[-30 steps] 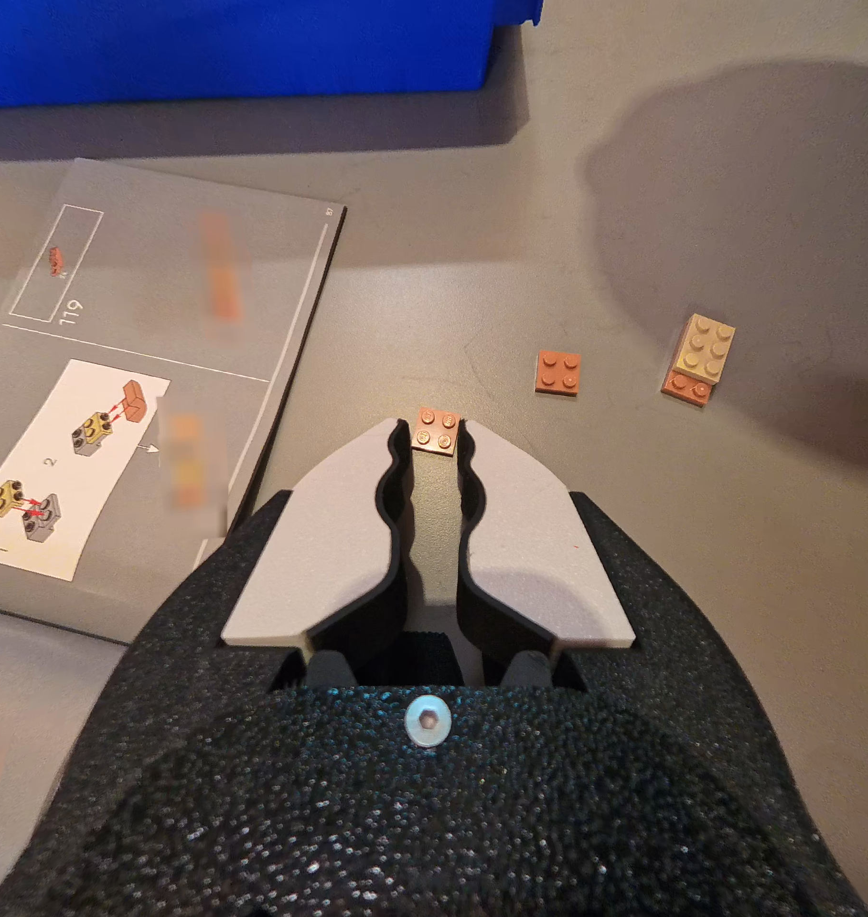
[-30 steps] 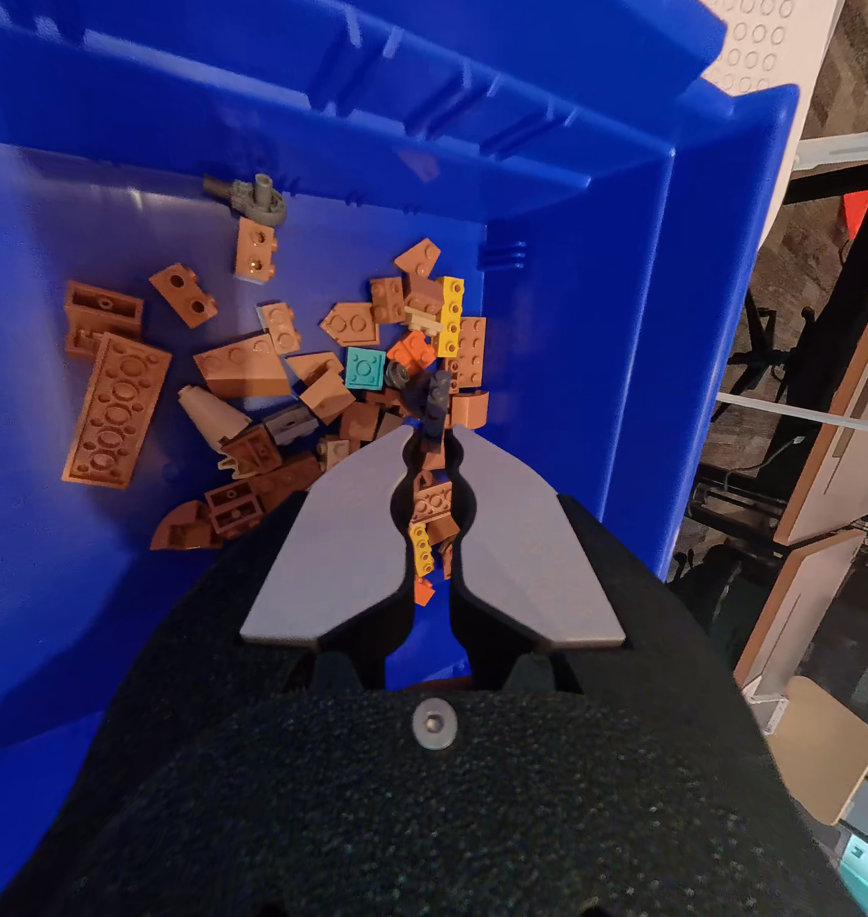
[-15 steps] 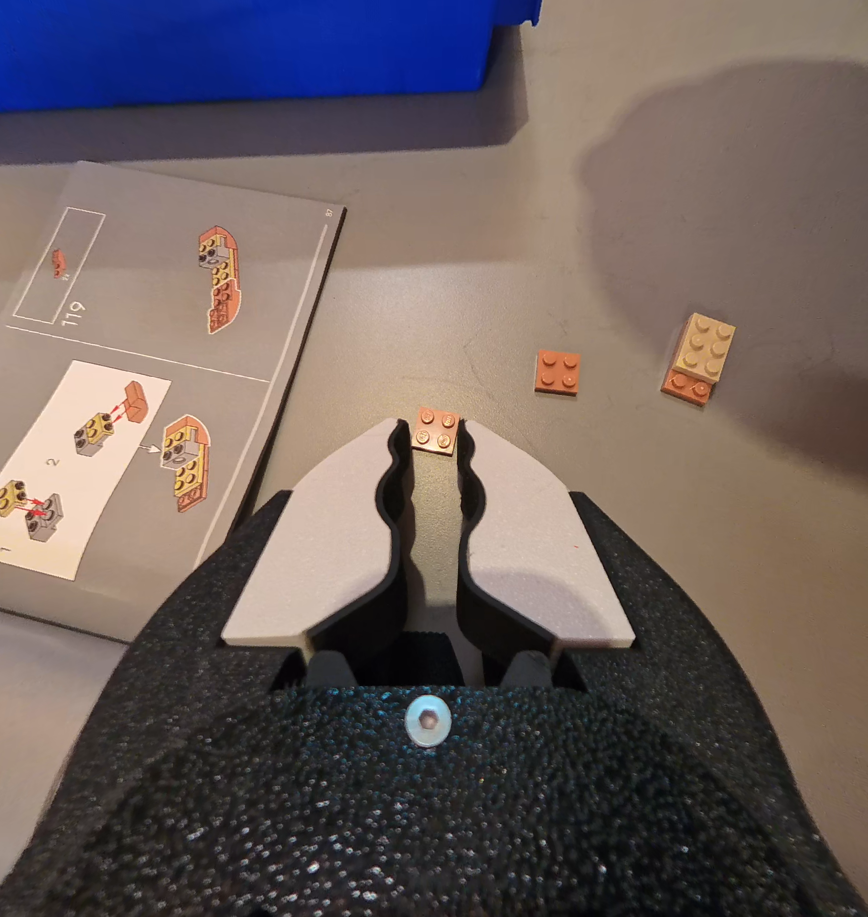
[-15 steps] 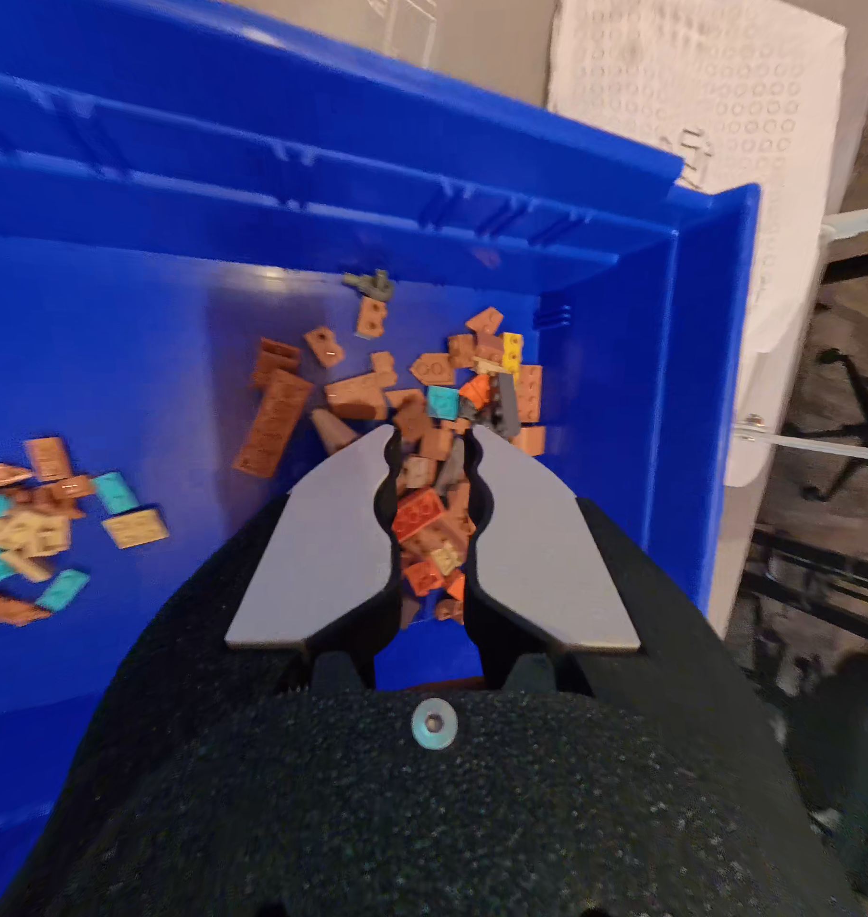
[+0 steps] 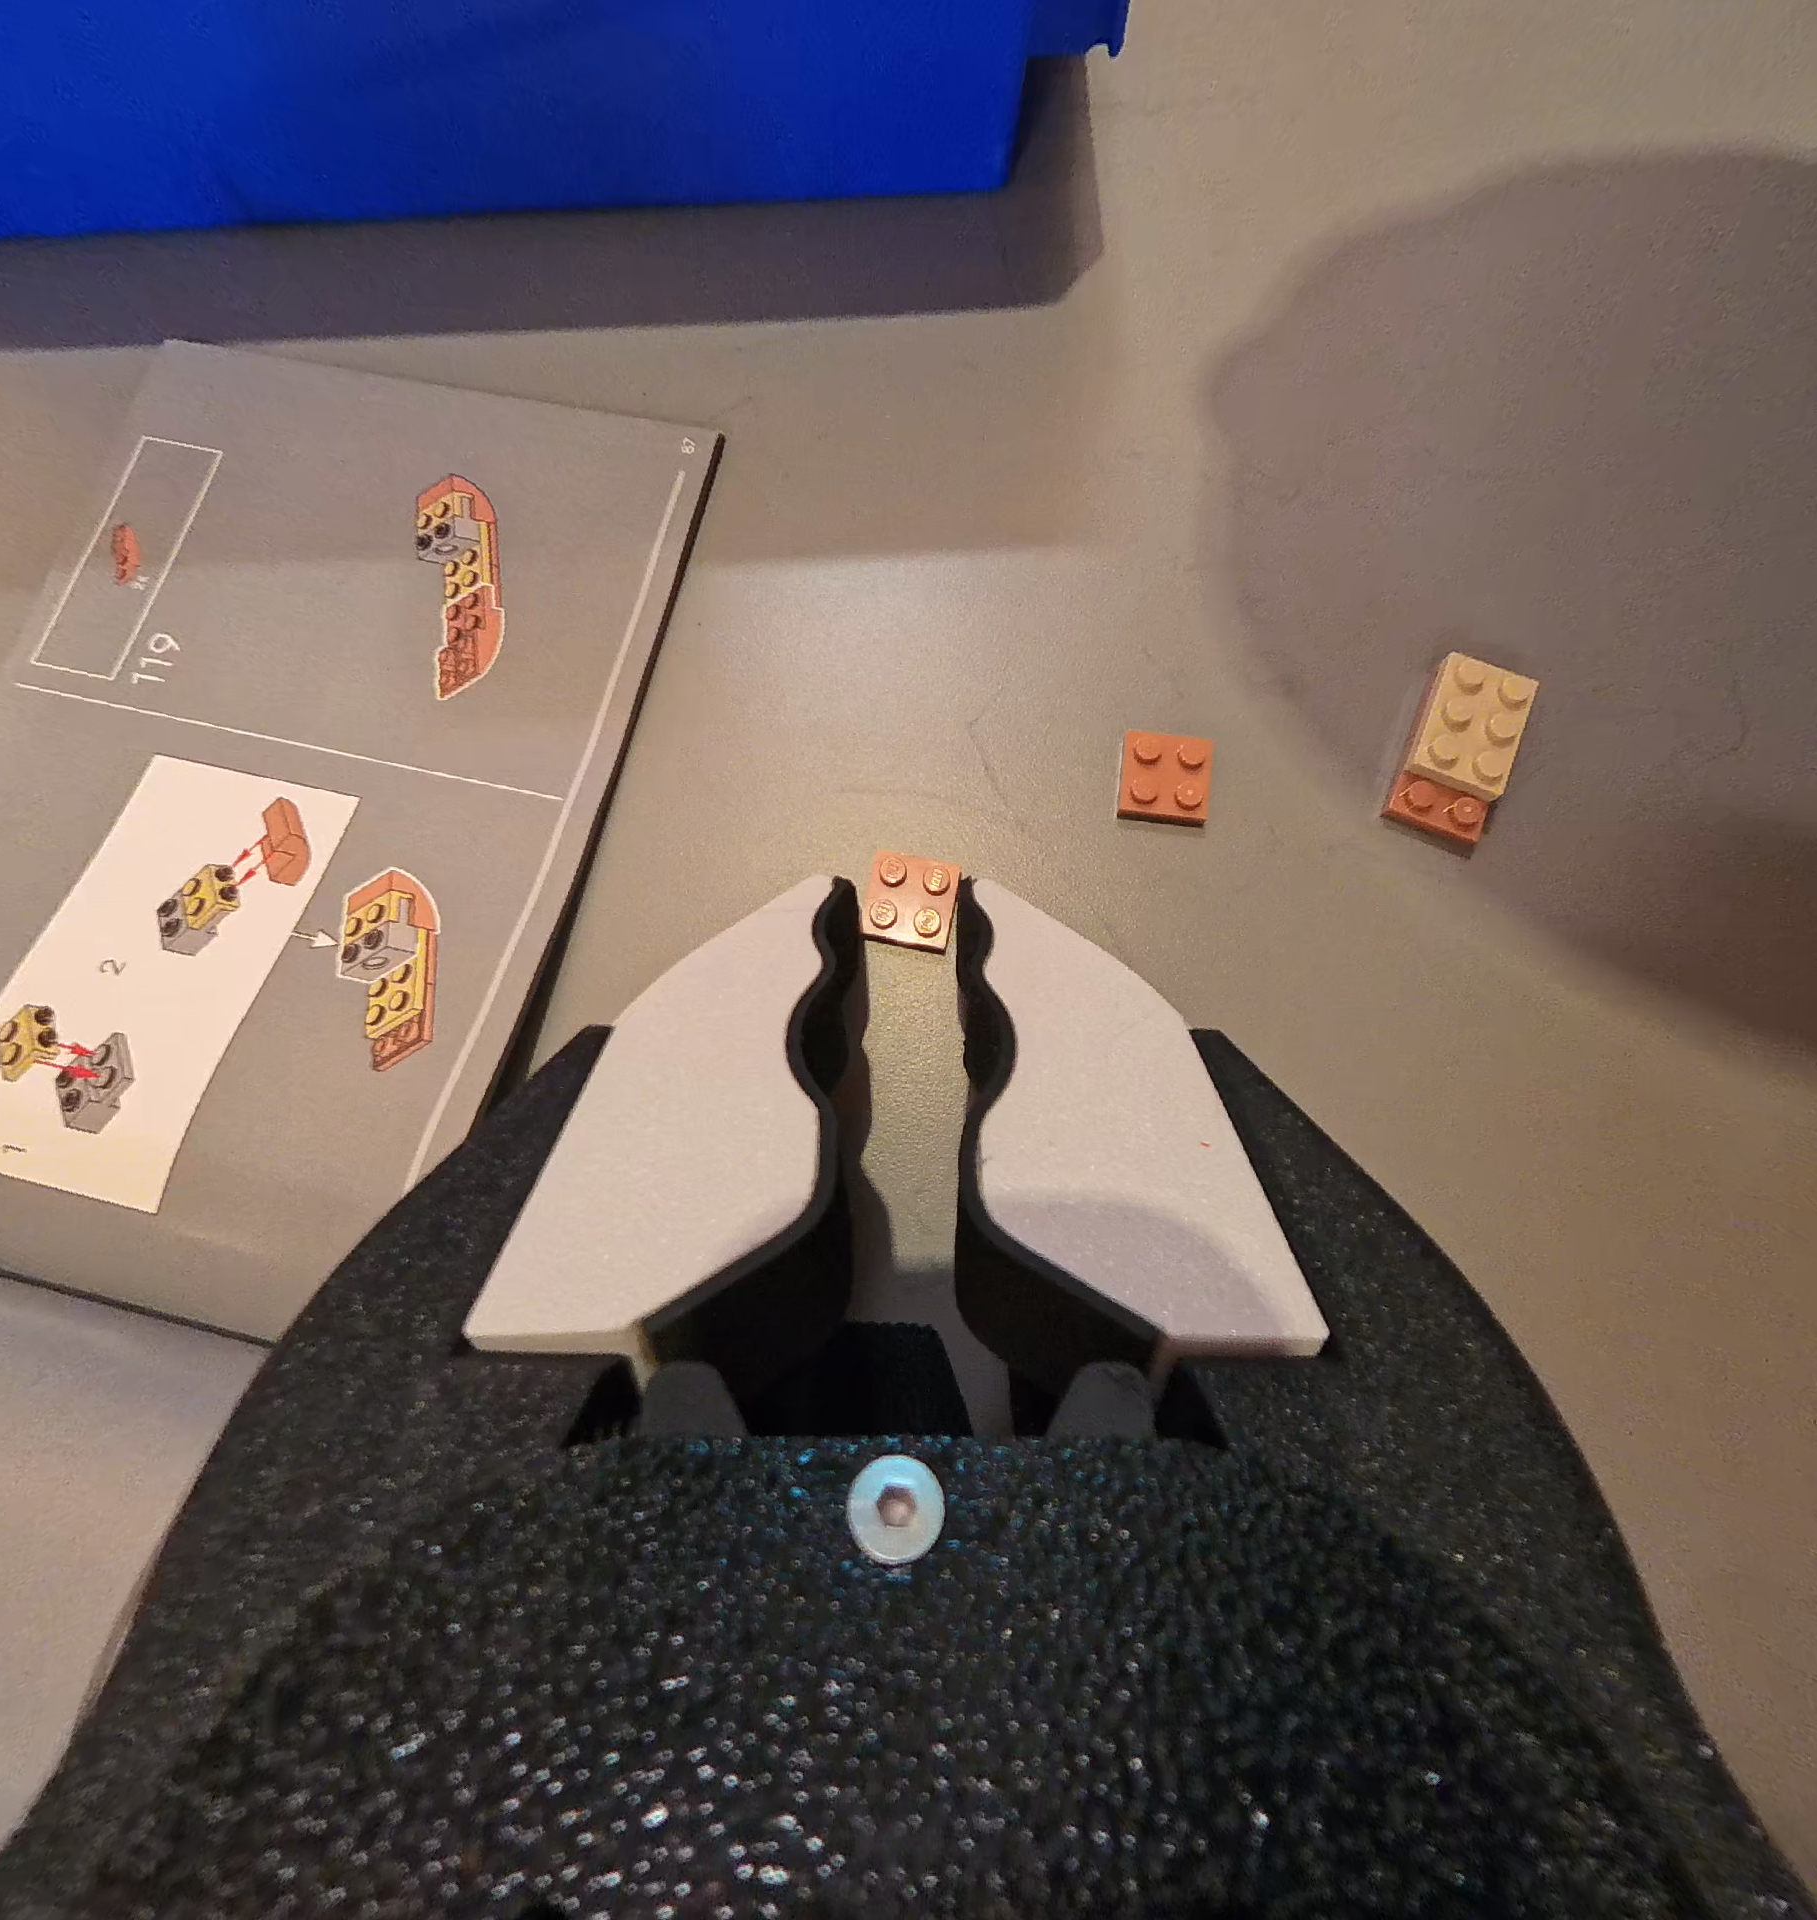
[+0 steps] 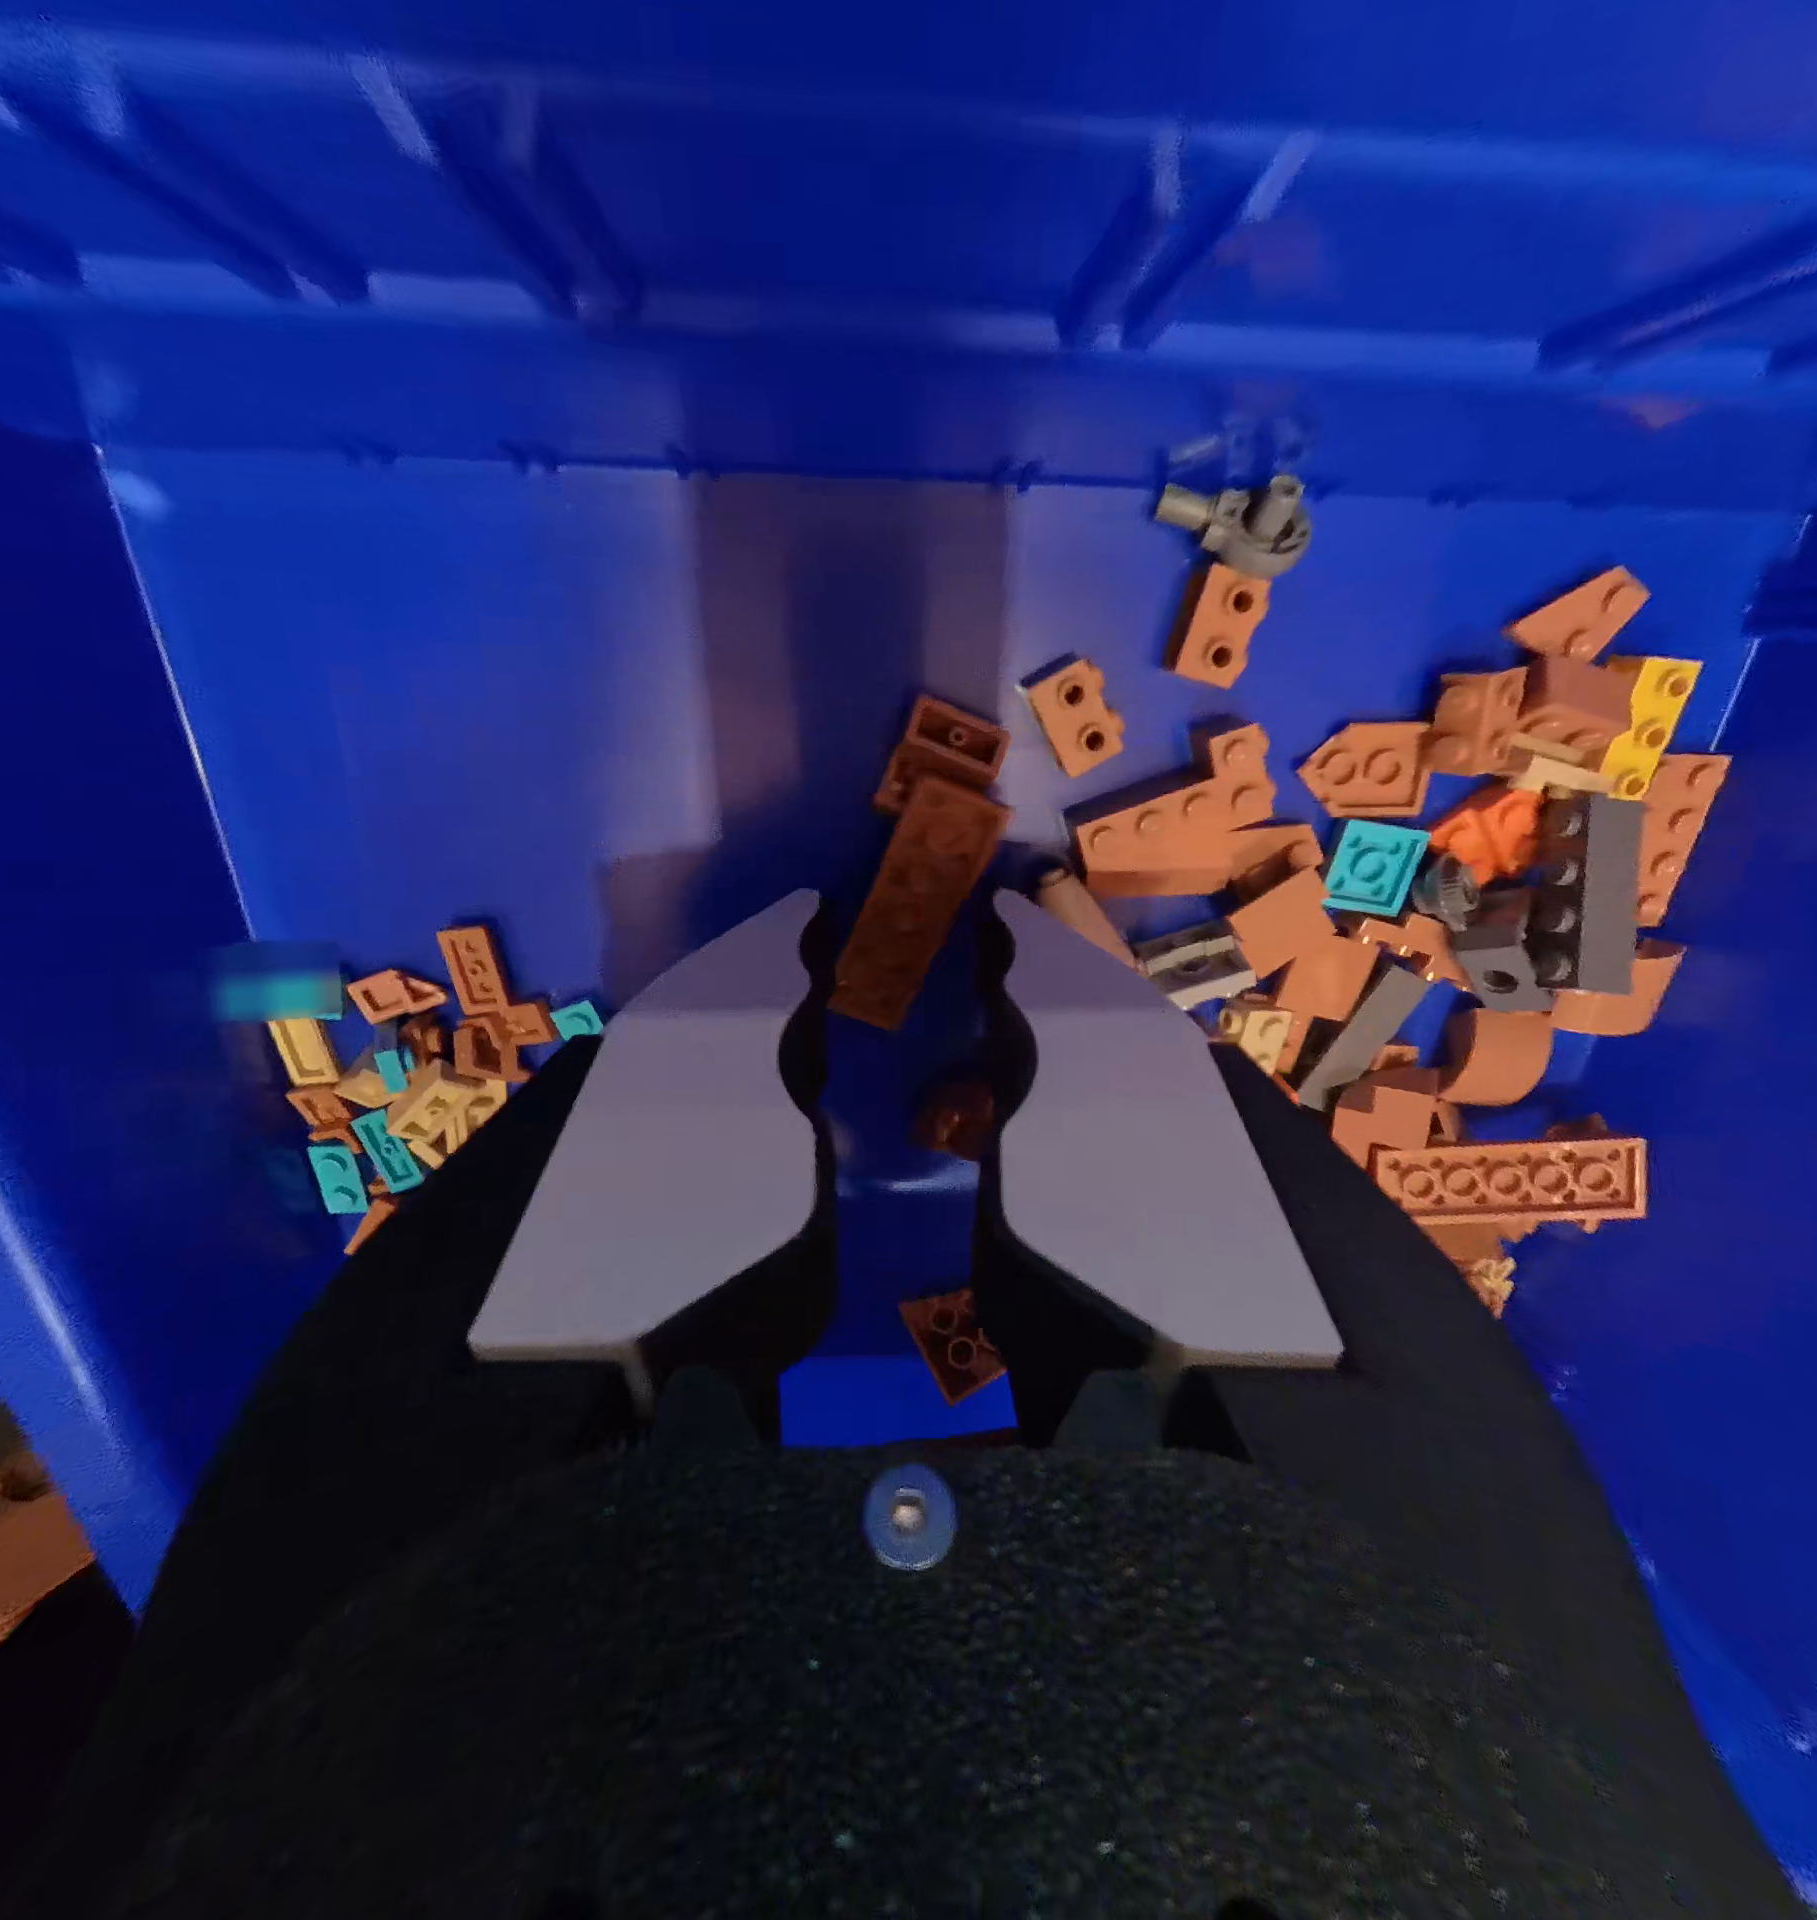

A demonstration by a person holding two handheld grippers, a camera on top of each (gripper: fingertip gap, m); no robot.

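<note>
Since a moment earlier, the right gripper (image 6: 904,914) has swung left across the blue bin (image 6: 468,644), so the big heap of bricks (image 6: 1403,883) now lies to its right and a smaller heap (image 6: 405,1060) to its left; the left gripper (image 5: 909,902) has not moved. Right claw points down into the bin, its pale grey fingers narrowly parted and gripping nothing; a long dark brown studded plate (image 6: 919,904) lies on the glossy plastic floor beneath the tips. Left claw hovers low over a matte grey table (image 5: 987,623), clamped on a small square brown plate (image 5: 911,900). Nearby lie an orange-brown square plate (image 5: 1166,776), a tan brick stack (image 5: 1467,743) and an open instruction booklet (image 5: 364,727).
</note>
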